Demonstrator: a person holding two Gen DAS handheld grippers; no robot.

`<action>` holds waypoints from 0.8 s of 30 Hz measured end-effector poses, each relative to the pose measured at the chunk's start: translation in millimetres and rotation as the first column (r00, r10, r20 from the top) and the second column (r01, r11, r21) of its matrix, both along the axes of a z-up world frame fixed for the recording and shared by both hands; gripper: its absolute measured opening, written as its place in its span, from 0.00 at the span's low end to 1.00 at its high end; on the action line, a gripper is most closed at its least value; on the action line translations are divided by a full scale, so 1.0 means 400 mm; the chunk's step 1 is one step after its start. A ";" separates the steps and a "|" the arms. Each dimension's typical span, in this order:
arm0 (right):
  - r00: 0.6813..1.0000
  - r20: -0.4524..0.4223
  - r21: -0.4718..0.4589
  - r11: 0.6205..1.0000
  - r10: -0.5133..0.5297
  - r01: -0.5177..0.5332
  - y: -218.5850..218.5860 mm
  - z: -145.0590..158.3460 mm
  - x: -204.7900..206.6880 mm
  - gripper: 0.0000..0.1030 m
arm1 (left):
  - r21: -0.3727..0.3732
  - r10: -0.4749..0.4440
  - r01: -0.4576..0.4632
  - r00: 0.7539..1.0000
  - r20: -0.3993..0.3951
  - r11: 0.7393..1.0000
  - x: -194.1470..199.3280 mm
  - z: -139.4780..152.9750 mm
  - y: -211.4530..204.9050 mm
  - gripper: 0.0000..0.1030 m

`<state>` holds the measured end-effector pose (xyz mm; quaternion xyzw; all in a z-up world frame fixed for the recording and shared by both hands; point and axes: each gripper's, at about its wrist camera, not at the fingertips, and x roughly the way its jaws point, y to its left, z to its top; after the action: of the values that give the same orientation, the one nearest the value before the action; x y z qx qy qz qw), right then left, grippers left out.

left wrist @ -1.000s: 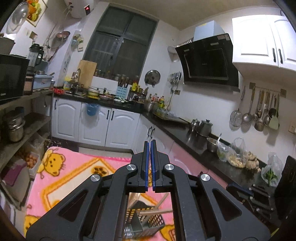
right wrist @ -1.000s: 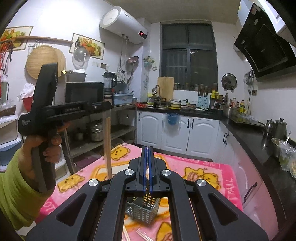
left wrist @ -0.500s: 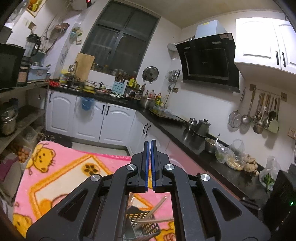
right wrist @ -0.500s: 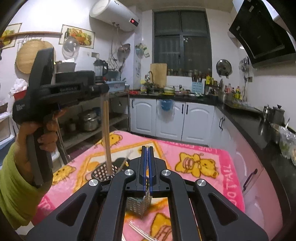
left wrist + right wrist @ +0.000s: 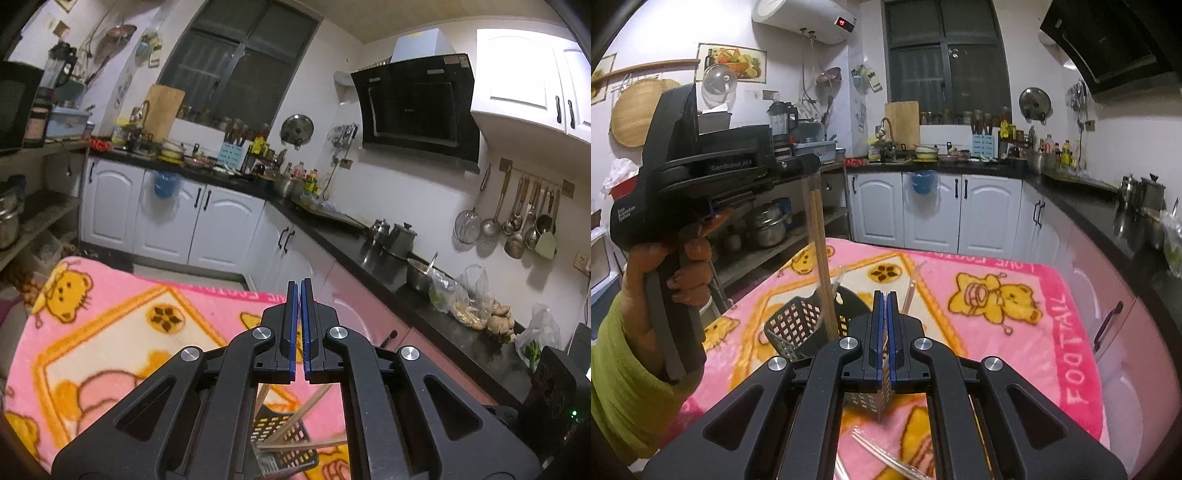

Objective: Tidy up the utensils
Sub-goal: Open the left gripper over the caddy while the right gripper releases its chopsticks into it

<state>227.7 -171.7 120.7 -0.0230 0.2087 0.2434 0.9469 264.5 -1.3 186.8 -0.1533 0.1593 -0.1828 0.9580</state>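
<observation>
- The bench is covered by a pink bear-print blanket [image 5: 1008, 280], and everything you are sorting sits on it.
- Your landmark is the black perforated utensil basket [image 5: 798, 325] on the blanket; from the right wrist view it lies just in front of your right tool and looks tilted, its open mouth turned up and toward the left.
- Your left hand [image 5: 670, 266], in a green sleeve, holds the left gripper [image 5: 812, 168] above and to the left of the basket. Its jaws are clenched on a pair of wooden chopsticks [image 5: 822, 258] that hang almost upright, lower ends down inside the basket.
- Your right gripper [image 5: 884, 328] is just on the near side of the basket. Its jaws are clenched on a thin perforated metal sheet that looks like part of the basket's wall; I cannot tell for sure.
- More chopsticks [image 5: 295, 421] lean across the basket's mouth in the left wrist view.
- A clear plastic utensil [image 5: 886, 458] lies on the blanket nearer you than the basket.
</observation>
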 end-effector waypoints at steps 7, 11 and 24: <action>0.999 -0.034 0.028 1.000 -0.009 0.010 -0.011 -0.029 0.002 0.04 | 0.007 -0.006 0.007 0.999 -0.044 1.000 0.012 -0.053 -0.001 0.01; 0.998 -0.053 0.050 0.999 -0.018 0.021 -0.026 -0.039 0.000 0.17 | 0.007 -0.004 0.004 0.998 -0.068 1.000 0.009 -0.081 0.010 0.01; 0.996 -0.075 0.090 0.994 -0.052 0.058 -0.072 -0.066 -0.039 0.29 | 0.032 0.038 -0.034 0.993 -0.113 0.999 -0.067 -0.141 0.054 0.28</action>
<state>212.2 -200.4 94.2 0.0353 0.2321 0.2272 0.9451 237.9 20.3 130.6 -0.1517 0.2132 -0.1540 0.9528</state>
